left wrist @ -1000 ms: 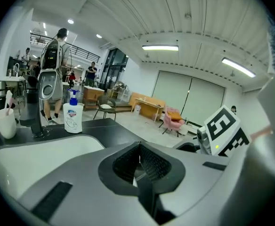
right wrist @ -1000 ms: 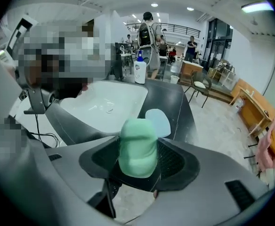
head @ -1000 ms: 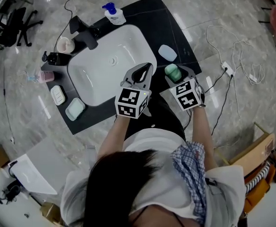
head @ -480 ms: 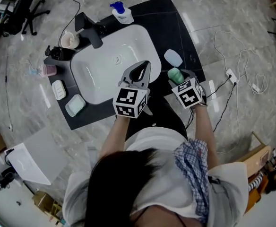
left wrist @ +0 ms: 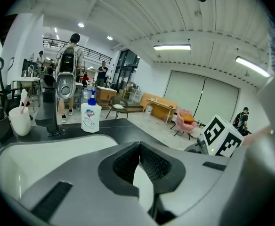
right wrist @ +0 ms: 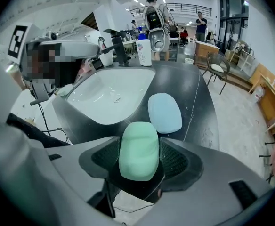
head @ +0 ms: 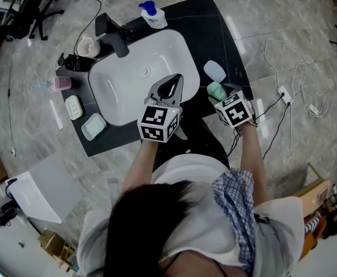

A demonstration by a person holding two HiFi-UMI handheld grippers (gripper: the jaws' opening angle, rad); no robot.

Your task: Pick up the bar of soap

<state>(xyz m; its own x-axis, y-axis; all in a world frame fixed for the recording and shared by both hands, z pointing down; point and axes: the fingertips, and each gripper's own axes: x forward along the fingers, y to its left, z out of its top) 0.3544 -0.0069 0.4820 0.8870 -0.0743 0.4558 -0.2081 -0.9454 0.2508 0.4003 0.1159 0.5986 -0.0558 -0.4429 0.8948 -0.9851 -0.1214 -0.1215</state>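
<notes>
A dark counter [head: 214,33] carries a white sink [head: 128,79] set in its middle. The left gripper [head: 179,77] hangs over the front part of the sink, jaws closed tip to tip with nothing between them. The right gripper [head: 221,96] points steeply down at the counter's right edge, near the front right corner. Its jaws stand apart, one on each side of the green soap [right wrist: 138,155]. The soap lies flat on the counter and nearly fills the gap between the pads, with no clamping visible. A black faucet [head: 112,27] stands at the back edge of the sink. A pump bottle [head: 154,17] stands at the back corner. A blue soap [right wrist: 165,112] lies on the counter just beyond the green soap, by the right edge, apart from the jaws.
</notes>
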